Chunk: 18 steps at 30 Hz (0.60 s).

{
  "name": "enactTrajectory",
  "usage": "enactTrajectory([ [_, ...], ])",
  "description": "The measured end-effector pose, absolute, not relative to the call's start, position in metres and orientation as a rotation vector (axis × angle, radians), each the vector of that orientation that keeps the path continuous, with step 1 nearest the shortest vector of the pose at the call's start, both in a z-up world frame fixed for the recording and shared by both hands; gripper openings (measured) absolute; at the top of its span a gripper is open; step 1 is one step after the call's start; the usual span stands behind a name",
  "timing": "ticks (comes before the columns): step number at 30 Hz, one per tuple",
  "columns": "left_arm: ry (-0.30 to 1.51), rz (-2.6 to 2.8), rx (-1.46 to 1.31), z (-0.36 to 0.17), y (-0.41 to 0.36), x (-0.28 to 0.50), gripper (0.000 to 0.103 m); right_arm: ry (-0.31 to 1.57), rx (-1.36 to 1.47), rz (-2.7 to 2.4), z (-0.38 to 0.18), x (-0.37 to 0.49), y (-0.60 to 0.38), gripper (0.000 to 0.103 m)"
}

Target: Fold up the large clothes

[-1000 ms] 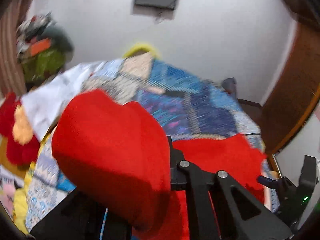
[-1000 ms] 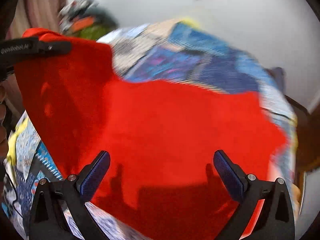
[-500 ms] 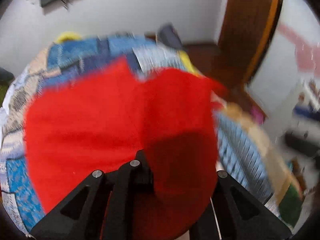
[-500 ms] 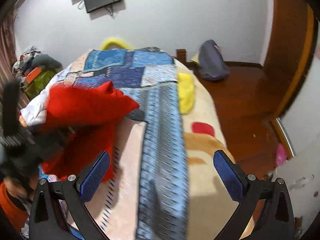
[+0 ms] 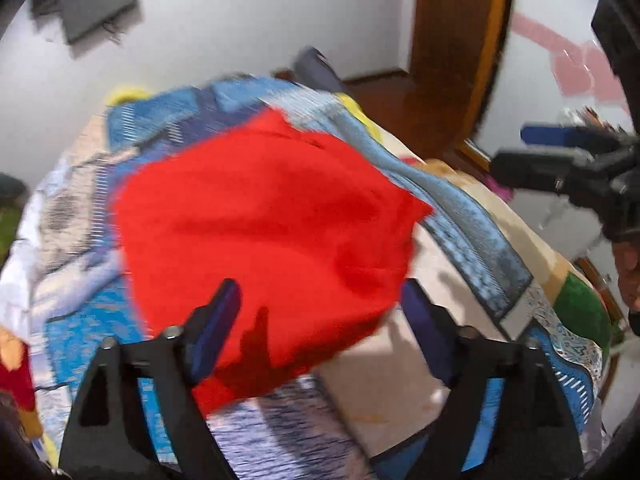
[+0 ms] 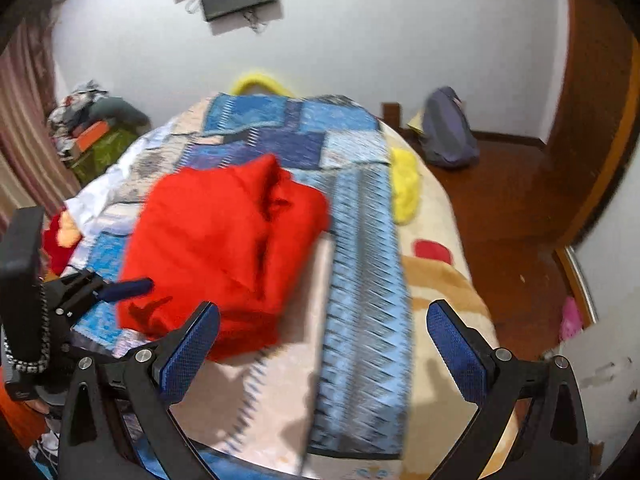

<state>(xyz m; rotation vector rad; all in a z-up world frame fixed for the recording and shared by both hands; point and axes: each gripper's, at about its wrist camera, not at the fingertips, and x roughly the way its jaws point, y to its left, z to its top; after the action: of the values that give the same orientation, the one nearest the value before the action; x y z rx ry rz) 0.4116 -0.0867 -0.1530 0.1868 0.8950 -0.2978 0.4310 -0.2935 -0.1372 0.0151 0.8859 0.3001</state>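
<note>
Lying in a loose, folded heap on the bed (image 6: 436, 216), the red garment (image 6: 224, 248) rests on the blue patchwork bedspread (image 6: 360, 280), toward the left half of the mattress in the right wrist view. The left tongs (image 5: 316, 332) are opening over its near edge: the pads stand apart, one over the red cloth and the other just past its right edge, and neither presses on the fabric. In the right wrist view the same left tongs come in from the lower left, one blue pad close beside the garment's left side. The right tongs (image 6: 320, 344) are released and wide, with only the bedspread and a pale blanket seen between their fingers; they hold nothing. In the left wrist view they appear at the far right, well apart from the garment. A yellow cloth (image 6: 404, 188) lies on the bed's right side, near the bedspread's edge. Motion blur softens most edges.
</note>
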Motion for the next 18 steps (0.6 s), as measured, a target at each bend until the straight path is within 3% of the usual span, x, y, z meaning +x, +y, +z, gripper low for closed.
enactTrajectory([
  [4, 0.852, -0.175, 0.140, -0.140, -0.036, 0.423, 0.095, 0.868, 0.005, 0.360, -0.133, 0.438, -0.254, 0.103],
  [7, 0.882, -0.094, 0.087, -0.153, -0.005, 0.438, 0.095, 0.881, -0.018, 0.396, -0.146, 0.451, -0.222, 0.103],
  [12, 1.038, -0.043, 0.103, -0.213, 0.017, 0.455, 0.095, 1.040, -0.089, 0.346, -0.215, 0.481, -0.190, 0.103],
  [18, 1.011, -0.075, 0.121, -0.236, 0.023, 0.419, 0.102, 1.120, -0.074, 0.355, -0.261, 0.468, -0.220, 0.103],
])
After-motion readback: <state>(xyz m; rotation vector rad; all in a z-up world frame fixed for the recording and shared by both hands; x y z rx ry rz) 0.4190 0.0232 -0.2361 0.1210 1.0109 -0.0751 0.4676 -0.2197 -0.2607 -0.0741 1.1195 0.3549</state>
